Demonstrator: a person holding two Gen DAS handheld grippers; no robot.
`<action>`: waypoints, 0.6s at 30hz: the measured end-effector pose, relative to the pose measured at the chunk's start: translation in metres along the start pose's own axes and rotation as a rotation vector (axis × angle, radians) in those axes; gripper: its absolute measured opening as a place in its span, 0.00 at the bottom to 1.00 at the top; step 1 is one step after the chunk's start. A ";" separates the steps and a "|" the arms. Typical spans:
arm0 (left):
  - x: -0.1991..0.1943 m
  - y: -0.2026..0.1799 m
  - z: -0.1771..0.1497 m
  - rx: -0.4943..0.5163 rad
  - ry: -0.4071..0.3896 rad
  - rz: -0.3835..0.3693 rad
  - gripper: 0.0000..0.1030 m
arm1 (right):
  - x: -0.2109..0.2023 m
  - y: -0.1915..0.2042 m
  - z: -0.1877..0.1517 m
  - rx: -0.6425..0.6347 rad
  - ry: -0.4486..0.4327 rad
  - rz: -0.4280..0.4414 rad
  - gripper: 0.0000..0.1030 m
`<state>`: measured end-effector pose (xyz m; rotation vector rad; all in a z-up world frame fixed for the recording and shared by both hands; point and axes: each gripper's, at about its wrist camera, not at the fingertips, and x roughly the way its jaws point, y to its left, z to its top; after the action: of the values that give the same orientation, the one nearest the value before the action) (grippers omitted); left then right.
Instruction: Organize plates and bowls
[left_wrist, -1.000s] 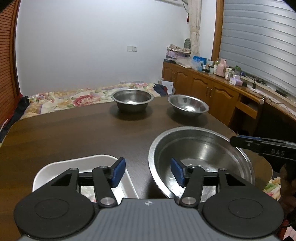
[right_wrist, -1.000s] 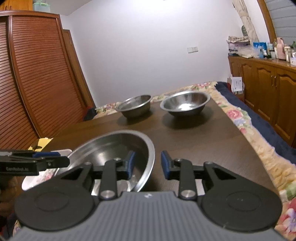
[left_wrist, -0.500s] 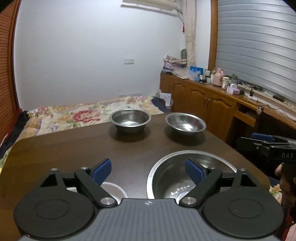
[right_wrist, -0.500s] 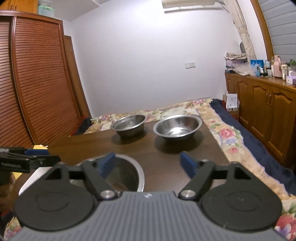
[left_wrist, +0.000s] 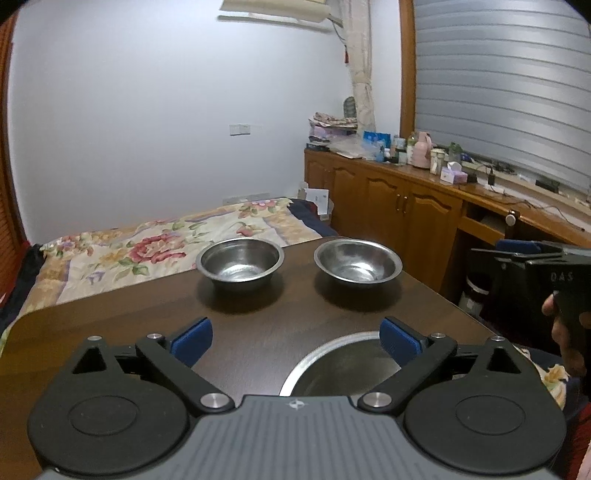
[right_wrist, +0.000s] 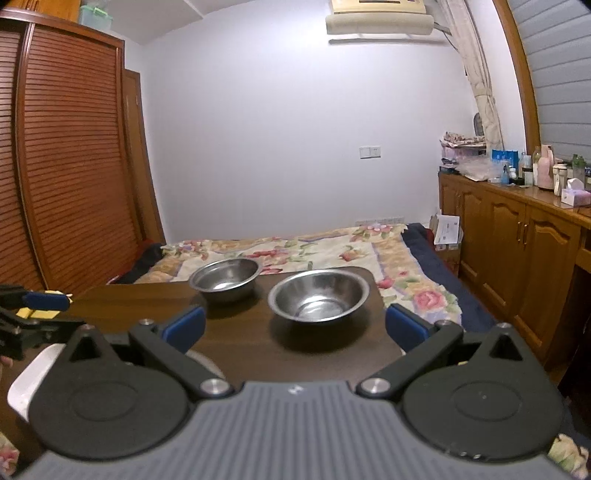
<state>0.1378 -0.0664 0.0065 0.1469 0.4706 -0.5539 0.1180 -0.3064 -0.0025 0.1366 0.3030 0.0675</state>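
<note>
Steel bowls: two small ones, left bowl (left_wrist: 239, 263) & right bowl (left_wrist: 357, 261), sit side by side at the table's (left_wrist: 110, 325) far edge, apart. Large steel bowl (left_wrist: 332, 363) sits nearer, under the left gripper (left_wrist: 295, 339). Left gripper & right gripper (right_wrist: 293, 326) have just been opening, both spread wide, nothing between their jaws. White dish (right_wrist: 27, 376) at near left.

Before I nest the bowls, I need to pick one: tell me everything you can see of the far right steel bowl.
The far right bowl is shiny bare steel, round, with a thin rolled rim, sloping sides and a small flat bottom. It stands upright and empty near the far end of the dark wooden table, apart from the deeper steel bowl to its left. Nothing touches it but the tabletop.
</note>
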 end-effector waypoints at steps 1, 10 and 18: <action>0.003 -0.001 0.004 0.011 -0.001 -0.001 0.97 | 0.003 -0.003 0.002 0.004 -0.001 0.001 1.00; 0.038 -0.011 0.043 0.059 0.013 -0.063 0.96 | 0.042 -0.032 0.008 0.039 0.011 -0.015 1.00; 0.082 -0.022 0.061 0.113 0.040 -0.093 0.90 | 0.080 -0.055 -0.001 0.151 0.036 -0.010 1.00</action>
<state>0.2112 -0.1395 0.0214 0.2452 0.4873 -0.6695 0.1961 -0.3538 -0.0350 0.2841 0.3446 0.0369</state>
